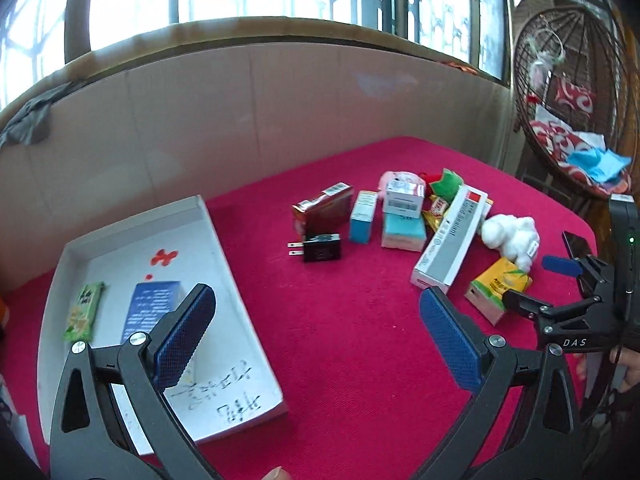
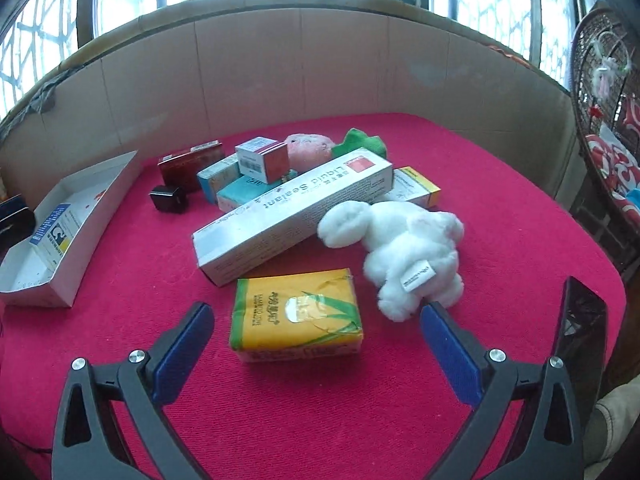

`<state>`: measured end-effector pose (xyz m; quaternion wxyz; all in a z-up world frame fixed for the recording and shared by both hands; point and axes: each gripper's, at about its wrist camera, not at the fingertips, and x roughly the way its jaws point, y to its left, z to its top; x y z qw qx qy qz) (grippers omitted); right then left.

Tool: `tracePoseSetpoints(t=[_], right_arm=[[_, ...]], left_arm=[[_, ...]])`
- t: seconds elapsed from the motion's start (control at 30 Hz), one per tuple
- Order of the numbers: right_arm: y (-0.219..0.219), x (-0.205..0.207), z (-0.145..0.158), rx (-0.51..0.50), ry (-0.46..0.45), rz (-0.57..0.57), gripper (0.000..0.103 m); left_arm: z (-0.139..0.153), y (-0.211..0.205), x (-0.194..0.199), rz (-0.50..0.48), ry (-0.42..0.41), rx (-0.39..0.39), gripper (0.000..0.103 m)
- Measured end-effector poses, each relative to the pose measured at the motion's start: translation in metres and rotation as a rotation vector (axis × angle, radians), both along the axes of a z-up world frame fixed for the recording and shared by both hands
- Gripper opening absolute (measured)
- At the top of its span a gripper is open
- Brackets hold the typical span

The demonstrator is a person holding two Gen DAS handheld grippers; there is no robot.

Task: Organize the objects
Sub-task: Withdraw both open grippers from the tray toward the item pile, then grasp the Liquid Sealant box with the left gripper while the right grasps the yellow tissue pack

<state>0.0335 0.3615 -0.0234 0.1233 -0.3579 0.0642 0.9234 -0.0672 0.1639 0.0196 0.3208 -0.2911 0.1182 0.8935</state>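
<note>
left gripper fingers wide, empty, right gripper likewise

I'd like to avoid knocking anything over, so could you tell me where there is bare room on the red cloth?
Free: the strip between the white tray and the black charger, and the near cloth before the yellow tissue pack. Crowded: the pile around the sealant box and white plush.

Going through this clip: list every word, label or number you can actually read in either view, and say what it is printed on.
"Liquid Sealant": long grey and white box, printed upside down in the right wrist view.
"DAS": body of the right gripper, seen from the left wrist.
Too small or blurred to read: yellow tissue pack, white plush toy's tag, blue box in the white tray, handwriting on the tray floor, barcoded small boxes.
</note>
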Motion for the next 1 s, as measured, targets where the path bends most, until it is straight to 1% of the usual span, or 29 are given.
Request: tracePoseSetpoints(t=[0.1,0.17,0.27,0.33,0.37,0.4,0.47,0.53,0.63,0.73,0.8,0.83,0.87,0.9,0.93,1.0], right_arm=[[-0.005,-0.014,-0.006,0.002,-0.027,0.014,0.103],[-0.006,-0.023,-0.012,0.023,-0.051,0.004,0.103],[-0.003,-0.035,-0.022,-0.032,-0.101,0.048,0.103],[0.003,-0.036,-0.026,-0.072,-0.119,0.051,0.102],[0.007,-0.033,-0.026,-0.092,-0.115,0.052,0.086],[0.011,-0.029,-0.024,-0.103,-0.110,0.049,0.073],[0.017,-0.020,-0.022,-0.086,-0.118,0.054,0.072],[0.024,-0.011,-0.022,-0.100,-0.114,0.078,0.072],[0.028,-0.004,-0.022,-0.119,-0.100,0.086,0.072],[0.025,-0.003,-0.023,-0.097,-0.089,0.085,0.072],[0.027,-0.003,-0.023,-0.111,-0.083,0.084,0.072],[0.029,-0.002,-0.022,-0.118,-0.077,0.086,0.072],[0.030,-0.001,-0.022,-0.125,-0.073,0.087,0.072],[0.031,0.000,-0.021,-0.128,-0.073,0.087,0.072],[0.030,-0.002,-0.021,-0.127,-0.072,0.087,0.072],[0.030,-0.001,-0.021,-0.125,-0.073,0.087,0.072]], left_arm=[[-0.009,0.034,-0.008,-0.065,-0.031,-0.047,0.103],[-0.015,0.053,-0.011,-0.095,-0.028,-0.083,0.103],[-0.024,0.080,-0.016,-0.154,-0.029,-0.134,0.103],[-0.031,0.099,-0.021,-0.204,-0.053,-0.165,0.103],[-0.035,0.107,-0.023,-0.234,-0.064,-0.182,0.103],[-0.038,0.116,-0.024,-0.262,-0.066,-0.199,0.103],[-0.045,0.130,-0.022,-0.318,-0.057,-0.232,0.103],[-0.052,0.144,-0.020,-0.355,-0.051,-0.259,0.103],[-0.062,0.164,-0.026,-0.359,-0.079,-0.283,0.103],[-0.072,0.177,-0.036,-0.334,-0.116,-0.304,0.102],[-0.076,0.180,-0.042,-0.317,-0.147,-0.309,0.090],[-0.075,0.179,-0.045,-0.308,-0.167,-0.284,0.085],[-0.074,0.178,-0.047,-0.309,-0.192,-0.261,0.063],[-0.072,0.177,-0.047,-0.305,-0.207,-0.251,0.061],[-0.071,0.176,-0.044,-0.302,-0.197,-0.257,0.060],[-0.069,0.170,-0.032,-0.313,-0.152,-0.260,0.051]])
